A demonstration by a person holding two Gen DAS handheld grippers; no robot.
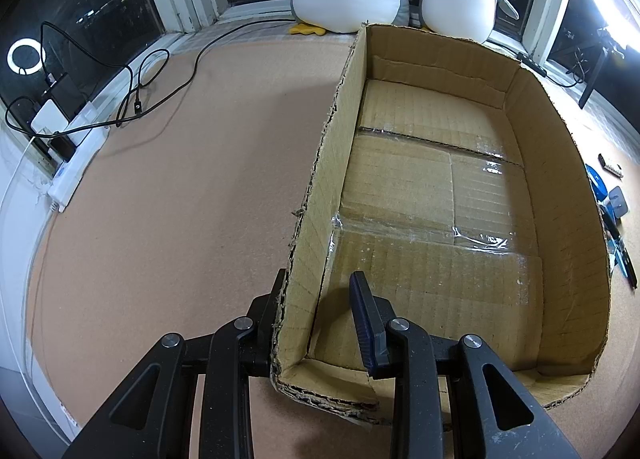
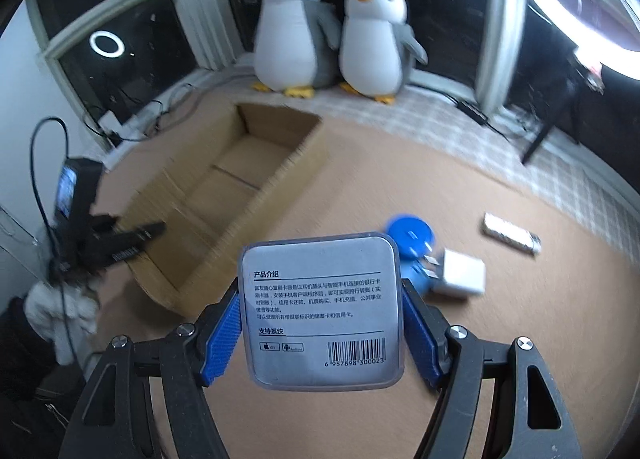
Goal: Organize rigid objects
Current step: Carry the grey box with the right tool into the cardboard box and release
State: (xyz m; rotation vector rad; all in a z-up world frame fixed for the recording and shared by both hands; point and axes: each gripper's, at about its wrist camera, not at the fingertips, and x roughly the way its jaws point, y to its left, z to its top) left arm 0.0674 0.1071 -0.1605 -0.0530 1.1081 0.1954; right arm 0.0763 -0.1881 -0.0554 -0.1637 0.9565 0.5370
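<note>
A: Holding what in the right gripper (image 2: 320, 289)?

B: Clamped on a clear plastic case (image 2: 320, 311), blue pads (image 2: 222, 335) against its two side edges, printed label facing the camera, well above the table (image 2: 400, 163).

A: Heading where with it?

B: Most likely to the cardboard box (image 2: 236, 179). From the right wrist view, up and to the left of the case, open-topped, with nothing inside. Long axis pointing away toward the plush penguins (image 2: 296, 27), near short end closest.

A: Steadied by anything?

B: Pinned by the left gripper (image 1: 318, 279), closed across the near left corner, one finger outside the wall and one inside.

A: So, a job for the right side?

B: Yes, already loaded and free to travel. Calls for a swing leftward and forward over the right long wall, then a release low over the box floor. Worth staying clear of that pinned corner.

A: Anything else on the table?

B: A blue round piece (image 2: 408, 229), a white charger (image 2: 462, 273) and a white stick (image 2: 512, 237), all to the right of the box, well apart from it.
</note>
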